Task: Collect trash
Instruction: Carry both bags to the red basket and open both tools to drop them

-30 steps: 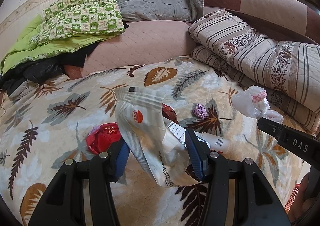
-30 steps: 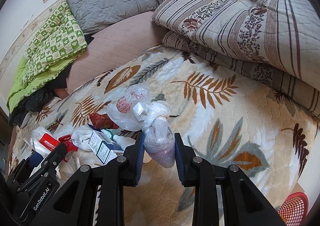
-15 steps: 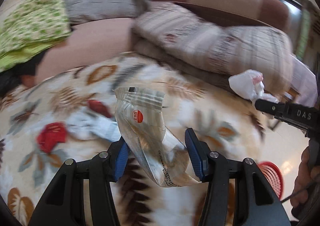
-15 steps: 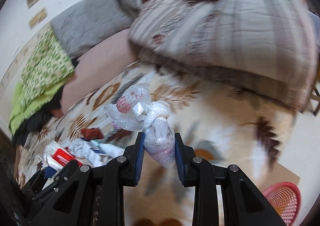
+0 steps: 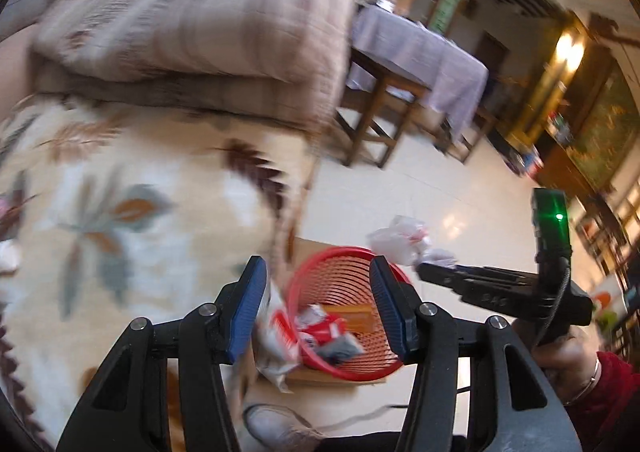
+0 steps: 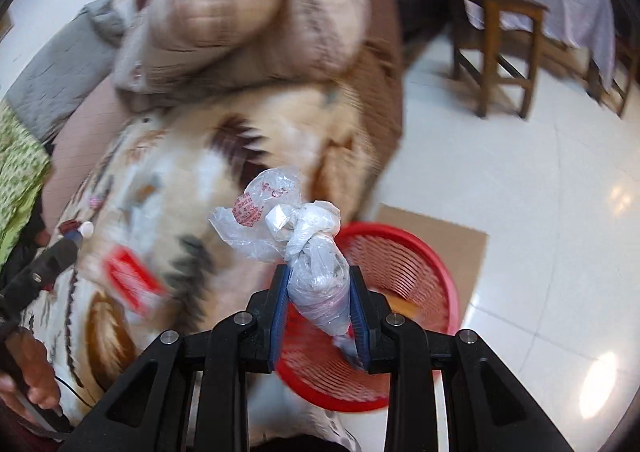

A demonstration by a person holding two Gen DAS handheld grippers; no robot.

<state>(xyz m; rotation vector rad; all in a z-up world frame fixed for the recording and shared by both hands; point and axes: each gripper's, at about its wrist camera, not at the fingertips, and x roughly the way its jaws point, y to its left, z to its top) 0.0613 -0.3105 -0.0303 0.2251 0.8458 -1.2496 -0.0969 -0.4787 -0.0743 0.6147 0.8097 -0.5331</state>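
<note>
Jaws around red-printed plastic bag (image 6: 316,272)

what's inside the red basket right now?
The red basket holds red-and-white wrappers, an orange box and a dark scrap. The left hand-held gripper covers part of the rim; anything beneath the pile is hidden.

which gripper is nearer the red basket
Left. The left gripper hangs open right above the red basket; the right gripper holds its knotted bag off the rim.
</note>
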